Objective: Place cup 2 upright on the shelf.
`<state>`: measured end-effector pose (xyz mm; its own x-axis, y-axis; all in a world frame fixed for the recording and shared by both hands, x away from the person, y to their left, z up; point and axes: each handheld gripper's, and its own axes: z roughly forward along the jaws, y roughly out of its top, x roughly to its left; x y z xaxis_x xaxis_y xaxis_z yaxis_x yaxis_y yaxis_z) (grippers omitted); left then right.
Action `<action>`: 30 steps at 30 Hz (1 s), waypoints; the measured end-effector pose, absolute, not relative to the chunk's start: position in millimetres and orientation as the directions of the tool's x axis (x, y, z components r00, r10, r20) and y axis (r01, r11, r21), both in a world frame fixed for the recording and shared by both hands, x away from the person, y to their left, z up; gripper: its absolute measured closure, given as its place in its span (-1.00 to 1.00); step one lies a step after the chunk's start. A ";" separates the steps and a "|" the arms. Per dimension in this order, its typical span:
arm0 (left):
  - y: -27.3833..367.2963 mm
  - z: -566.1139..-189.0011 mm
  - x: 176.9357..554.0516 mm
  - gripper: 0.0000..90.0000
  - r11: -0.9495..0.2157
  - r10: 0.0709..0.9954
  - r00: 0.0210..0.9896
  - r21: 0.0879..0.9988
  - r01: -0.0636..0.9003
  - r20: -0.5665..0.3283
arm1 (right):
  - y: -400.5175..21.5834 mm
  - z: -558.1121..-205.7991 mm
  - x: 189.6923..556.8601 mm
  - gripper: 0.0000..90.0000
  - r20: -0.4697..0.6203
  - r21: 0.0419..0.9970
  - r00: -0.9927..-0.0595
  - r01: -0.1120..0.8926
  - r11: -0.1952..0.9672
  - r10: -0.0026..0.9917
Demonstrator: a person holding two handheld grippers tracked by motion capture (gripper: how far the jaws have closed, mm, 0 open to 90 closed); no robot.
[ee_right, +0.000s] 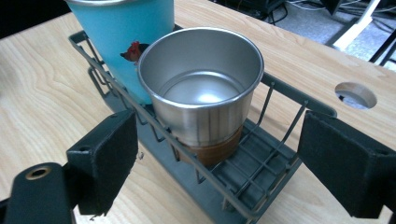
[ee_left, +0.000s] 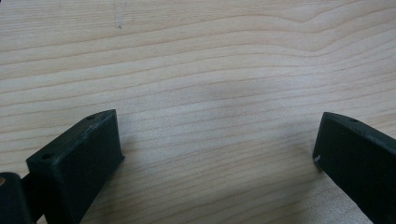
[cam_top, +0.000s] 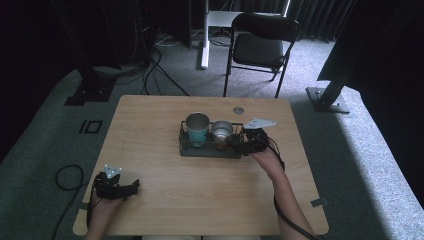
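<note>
A pale wood bench (cam_top: 165, 200) stands on grey carpet, with a black folding chair (cam_top: 260, 47) behind its far edge and a round cable hole (cam_top: 238, 110) near that edge. A dark wire rack (cam_top: 210, 150) sits a little beyond the middle of the bench. Inside it a teal cup (cam_top: 197, 129) stands upright at the left end, and a shorter steel cup (cam_top: 222, 132) with a brown band round its base stands upright just beside it; in the right gripper view the two cups look to be touching or nearly so, the teal cup (ee_right: 126, 32) bearing a small red sticker and the steel cup (ee_right: 203, 88) open and bare inside. The right gripper (cam_top: 245, 145) is at the rack's right end, its grey plate above it. Its fingers (ee_right: 105, 163) are spread wide, one outside the rack's near rail and the other out past the rack's end, with the steel cup and the rack (ee_right: 243, 172) between them; they pinch nothing, and whether either finger touches the wire cannot be told. The left gripper (cam_top: 131, 189) lies low over the near left corner of the bench, well apart from the rack. Its fingers (ee_left: 81, 163) are also spread wide, with bare wood grain (ee_left: 210, 93) between them and nothing held.
</note>
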<state>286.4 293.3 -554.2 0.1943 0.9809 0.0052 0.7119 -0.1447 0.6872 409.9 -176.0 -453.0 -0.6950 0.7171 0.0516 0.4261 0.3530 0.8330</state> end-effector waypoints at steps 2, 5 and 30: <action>293.4 -554.1 286.4 -0.96 -0.146 0.981 0.195 0.687 0.712 0.006 | -178.7 -453.6 408.5 -0.73 0.064 0.833 -0.700 0.430 0.348 0.712; 293.4 -554.1 286.4 -0.96 -0.145 0.981 0.195 0.687 0.712 0.005 | -181.9 -455.1 407.3 -0.73 0.056 0.829 -0.699 0.431 0.357 0.713; 293.4 -554.1 286.4 -0.96 -0.146 0.981 0.195 0.687 0.712 0.006 | -216.3 -468.7 389.5 -0.73 0.062 0.825 -0.654 0.459 0.330 0.754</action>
<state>286.4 293.4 -554.1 0.1950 0.9808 0.0061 0.7119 -0.1458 0.6869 389.5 -216.3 -468.7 -0.6536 0.7543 0.0621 0.4592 0.3301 0.8247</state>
